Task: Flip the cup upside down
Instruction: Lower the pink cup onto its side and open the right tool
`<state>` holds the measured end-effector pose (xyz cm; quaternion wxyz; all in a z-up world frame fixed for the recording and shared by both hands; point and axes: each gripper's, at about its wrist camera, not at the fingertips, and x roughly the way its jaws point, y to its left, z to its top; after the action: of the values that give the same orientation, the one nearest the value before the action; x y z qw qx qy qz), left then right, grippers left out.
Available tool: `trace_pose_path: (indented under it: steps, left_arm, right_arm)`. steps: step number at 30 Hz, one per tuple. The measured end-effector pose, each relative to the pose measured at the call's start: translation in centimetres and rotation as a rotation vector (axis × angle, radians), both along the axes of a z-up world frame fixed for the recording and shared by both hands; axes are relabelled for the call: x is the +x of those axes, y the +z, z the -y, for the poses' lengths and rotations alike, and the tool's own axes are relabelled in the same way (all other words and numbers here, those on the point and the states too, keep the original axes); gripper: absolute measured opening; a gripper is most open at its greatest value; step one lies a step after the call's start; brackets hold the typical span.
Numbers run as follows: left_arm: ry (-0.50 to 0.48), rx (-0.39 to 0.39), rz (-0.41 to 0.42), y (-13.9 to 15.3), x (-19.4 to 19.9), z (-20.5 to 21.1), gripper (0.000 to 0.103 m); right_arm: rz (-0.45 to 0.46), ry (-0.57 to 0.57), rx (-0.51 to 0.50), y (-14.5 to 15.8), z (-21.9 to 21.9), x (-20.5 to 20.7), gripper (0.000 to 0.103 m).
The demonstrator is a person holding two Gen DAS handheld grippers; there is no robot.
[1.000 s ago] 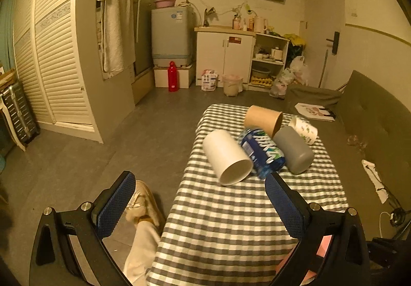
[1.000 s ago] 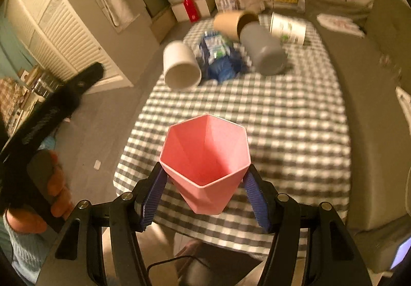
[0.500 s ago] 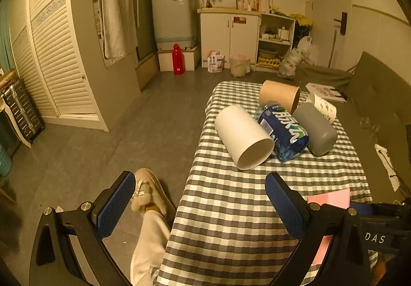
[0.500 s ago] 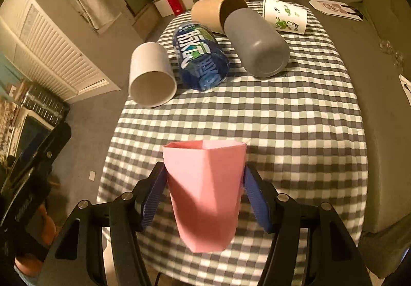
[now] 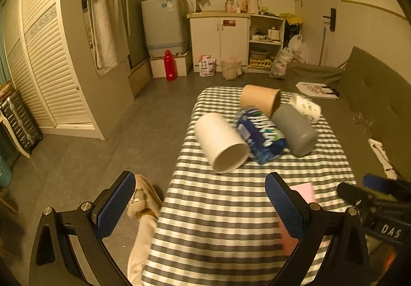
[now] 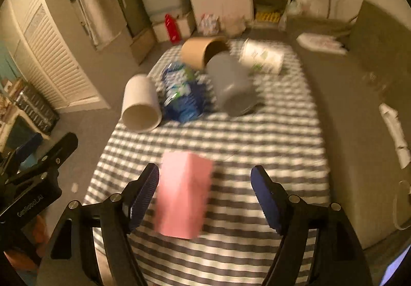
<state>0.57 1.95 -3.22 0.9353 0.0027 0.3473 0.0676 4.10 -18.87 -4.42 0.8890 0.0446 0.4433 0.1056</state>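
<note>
Looking down from our two wrists, we see the table (image 6: 257, 147) with its gray and white checked cloth, the biggest thing in front of us. A gray couch (image 5: 380, 96) runs along its right side.

At the far end of the table lie five things close together. A white cup (image 5: 221, 142) lies on its side with its open mouth toward us. Just beside it is a blue bottle (image 5: 262, 137), and next to that a gray cup (image 5: 295, 129), also on its side. Behind them are a brown paper cup (image 5: 259, 99) and a white cup with green prints (image 6: 262, 59).

The pink cup (image 6: 183, 193) is at the near end of the table, between the fingers of our right gripper (image 6: 205, 196). It looks bottom up, but the picture is blurry, so we are not sure it is resting on the cloth. Our right gripper is wide open. One finger is just beside the cup and the other is well apart from it, so it holds nothing.

Our left gripper (image 5: 200, 205) is wide open too, with nothing in it. It hangs over the near left edge of the table.
</note>
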Motion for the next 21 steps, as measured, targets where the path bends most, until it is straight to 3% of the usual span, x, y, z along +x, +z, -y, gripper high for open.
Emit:
trace_pose_path:
  steps: [3,9,14,21]
  left_arm:
    - [-0.037,-0.021,0.017,0.4,-1.1,1.7,0.103]
    - [-0.106,-0.034,-0.007,-1.0,-3.1,5.5,0.103]
    - [-0.149,-0.050,-0.051,-2.8,-3.8,7.6,0.103]
    - [-0.169,-0.139,-0.155,-5.9,-3.3,8.5,0.103]
  right_arm:
    - [0.063,-0.041,-0.036,1.3,2.0,-1.3,0.083]
    - [0.114,-0.098,-0.043,1.8,5.3,-3.4,0.084]
    - [0.106,-0.132,-0.019,0.8,7.2,-4.5,0.084]
    - [0.074,-0.152,0.012,-1.0,8.5,-4.8,0.084]
